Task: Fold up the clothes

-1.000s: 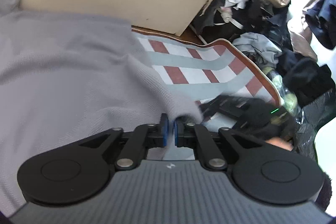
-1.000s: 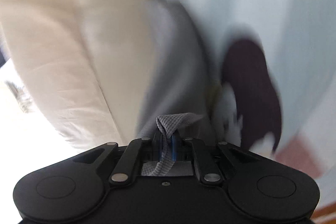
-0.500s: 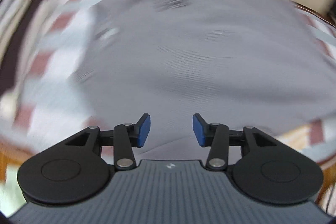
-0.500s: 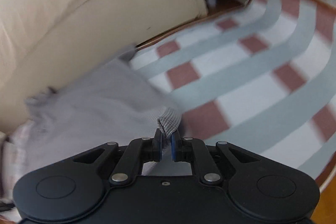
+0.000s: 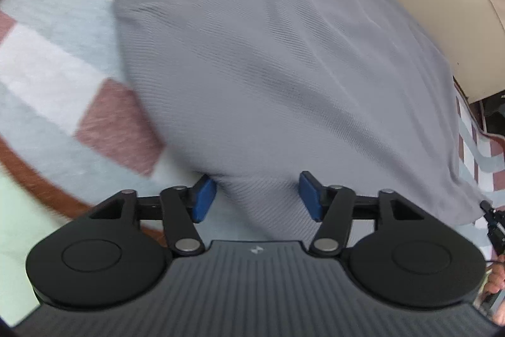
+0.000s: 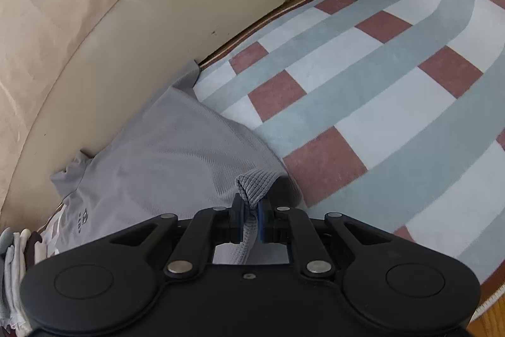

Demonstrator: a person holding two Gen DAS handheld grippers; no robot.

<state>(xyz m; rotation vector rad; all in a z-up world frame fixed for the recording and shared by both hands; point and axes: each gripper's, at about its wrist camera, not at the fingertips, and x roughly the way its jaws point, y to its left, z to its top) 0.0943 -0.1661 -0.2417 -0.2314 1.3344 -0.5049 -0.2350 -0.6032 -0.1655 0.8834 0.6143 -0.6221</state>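
A grey ribbed-knit T-shirt (image 5: 284,68) with a small black cat print and the word "CUTE" on its chest lies spread front-up on a rug (image 5: 47,59) of pale blue, white and dusty-red blocks on the floor. One side of the shirt runs along the base of a cream upholstered sofa (image 6: 94,21).

The left gripper (image 5: 257,195) hovers low over the shirt's lower part, angled steeply down. Its blue-padded fingers (image 5: 203,199) are spreading apart, with fabric lying beneath the gap but nothing pinched between them.

The right gripper (image 6: 250,218) has its fingers closed tight on a bunched corner of the same shirt, which bulges up above the pads and trails down behind them. The corner is lifted slightly, with a shadow under it on the rug.

At the lower left edge of the right wrist view a small heap of pale and dark cloth (image 6: 15,255) is visible.

The shirt looks light, soft and limp, likely to sag and wrinkle wherever it is unsupported, and its ribbed weave should give the pads good purchase. The sensible places to take hold appear to be the hem corners and shoulder seams, pinching both layers so that the fold carries over evenly
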